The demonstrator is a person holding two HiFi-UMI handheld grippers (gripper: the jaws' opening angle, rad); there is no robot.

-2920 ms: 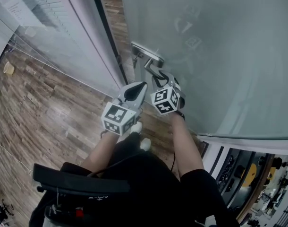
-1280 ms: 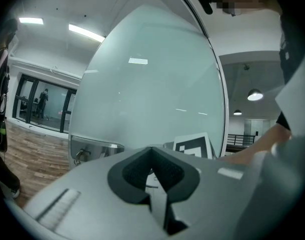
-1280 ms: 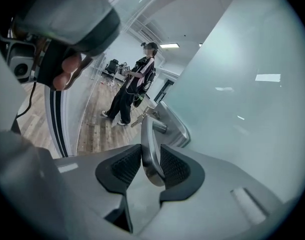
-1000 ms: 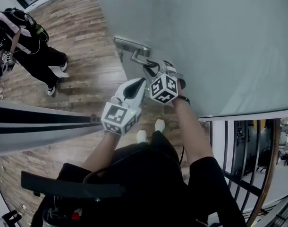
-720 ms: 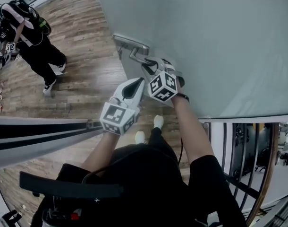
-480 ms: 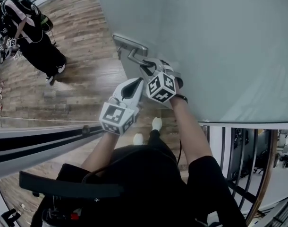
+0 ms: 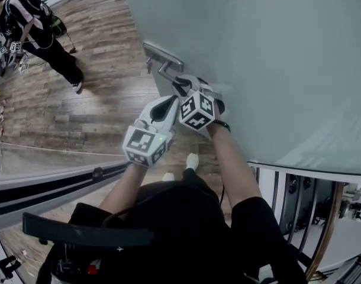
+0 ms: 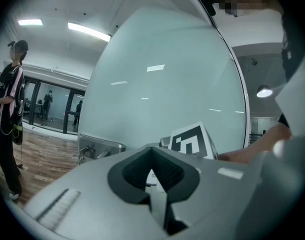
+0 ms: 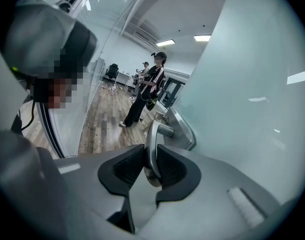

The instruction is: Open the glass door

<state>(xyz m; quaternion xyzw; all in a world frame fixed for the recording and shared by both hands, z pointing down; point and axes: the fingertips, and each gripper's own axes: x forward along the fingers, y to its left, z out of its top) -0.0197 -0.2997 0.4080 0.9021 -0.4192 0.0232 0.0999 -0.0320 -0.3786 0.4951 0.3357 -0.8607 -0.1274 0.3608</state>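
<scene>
the glass door (image 7: pixel 275 58) stands right in front: a big frosted pane, heavy i'd judge, stiff and slick, so the metal handle (image 9: pixel 153 139) at its edge is the place to take it. the right tongs (image 9: pixel 151 166) have just been closing and now clamp that lever between their pads, right forearm (image 7: pixel 228 158) stretched forward, tongs tipped downward. the left tongs (image 8: pixel 153 171) are pinched together on nothing, hovering just beside, about level.

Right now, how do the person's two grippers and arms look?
The left gripper and the right gripper are light grey shells with dark ribbed pads. Each carries a white cube with black square markers. Clothing: a black short sleeve and a dark wristband.
</scene>
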